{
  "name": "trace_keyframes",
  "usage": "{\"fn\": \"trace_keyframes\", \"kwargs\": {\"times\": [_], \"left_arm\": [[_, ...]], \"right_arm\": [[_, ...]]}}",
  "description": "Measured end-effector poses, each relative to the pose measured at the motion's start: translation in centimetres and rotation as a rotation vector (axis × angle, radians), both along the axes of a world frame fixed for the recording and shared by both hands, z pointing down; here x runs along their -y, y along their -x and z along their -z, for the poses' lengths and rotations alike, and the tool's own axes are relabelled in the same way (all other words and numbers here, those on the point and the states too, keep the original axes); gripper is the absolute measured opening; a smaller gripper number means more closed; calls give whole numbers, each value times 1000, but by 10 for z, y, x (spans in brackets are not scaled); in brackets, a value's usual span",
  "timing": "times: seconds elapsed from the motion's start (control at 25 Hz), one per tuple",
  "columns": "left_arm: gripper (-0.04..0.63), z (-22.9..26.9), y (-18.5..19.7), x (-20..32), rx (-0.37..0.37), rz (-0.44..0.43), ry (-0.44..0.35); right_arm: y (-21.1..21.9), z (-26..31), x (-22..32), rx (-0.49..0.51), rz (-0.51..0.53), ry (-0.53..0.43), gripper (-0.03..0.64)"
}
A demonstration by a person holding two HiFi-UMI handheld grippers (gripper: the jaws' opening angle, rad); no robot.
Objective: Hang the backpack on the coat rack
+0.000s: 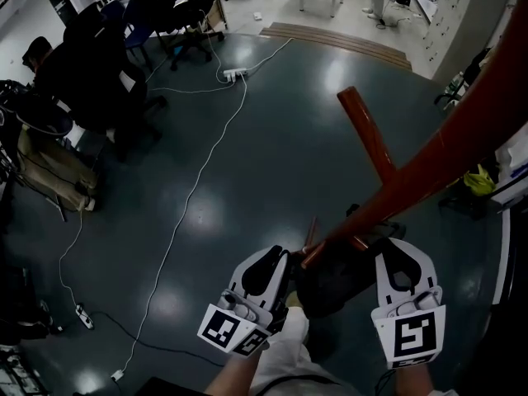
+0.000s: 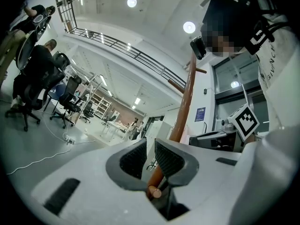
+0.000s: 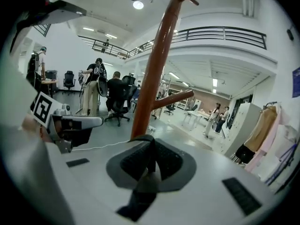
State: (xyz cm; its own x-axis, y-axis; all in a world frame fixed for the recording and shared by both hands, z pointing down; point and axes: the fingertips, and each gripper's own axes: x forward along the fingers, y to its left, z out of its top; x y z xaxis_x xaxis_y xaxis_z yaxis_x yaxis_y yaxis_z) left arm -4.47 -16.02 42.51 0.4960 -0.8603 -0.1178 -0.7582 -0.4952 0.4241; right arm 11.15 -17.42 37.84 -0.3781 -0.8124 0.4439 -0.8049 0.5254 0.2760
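My right gripper (image 3: 150, 146) was clenched on a dark strap (image 3: 143, 191) of the backpack. The webbing ran up between the two pads, looped over their tips, and trailed down toward the camera. Just past those tips stood the red-brown pole of the coat rack (image 3: 157, 64), with a side peg (image 3: 171, 99) branching off to the right.

My left gripper (image 2: 149, 151) was released. A narrow gap showed between its pads and nothing was caught in it. At the base of that gap sat the round end of a short peg (image 2: 153, 191), and the rack's pole (image 2: 185, 102) rose behind the right-hand pad.

From the head view, the dark bulk of the backpack (image 1: 338, 283) lay between my left gripper (image 1: 276, 261) and my right gripper (image 1: 404, 250), pressed close to both. It sat right at the pole (image 1: 437, 159) where the pole slanted across the frame. I could not tell whether the bag hung from a peg.

Beyond lay the dark glossy floor (image 1: 272, 155), with a white cable (image 1: 194, 188) snaking to a power strip (image 1: 235, 74).
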Motion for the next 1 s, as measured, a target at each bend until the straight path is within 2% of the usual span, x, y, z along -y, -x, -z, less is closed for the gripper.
{"fn": "trace_keyframes", "kwargs": {"times": [0.48, 0.68, 1.0], "left_arm": [[61, -1, 2, 5, -10, 8, 6], [61, -3, 5, 5, -15, 18, 9], [61, -4, 10, 6, -18, 24, 16]], "right_arm": [[6, -6, 5, -155, 69, 89, 34], [7, -3, 7, -319, 116, 90, 115], [10, -8, 8, -282, 137, 153, 117]]}}
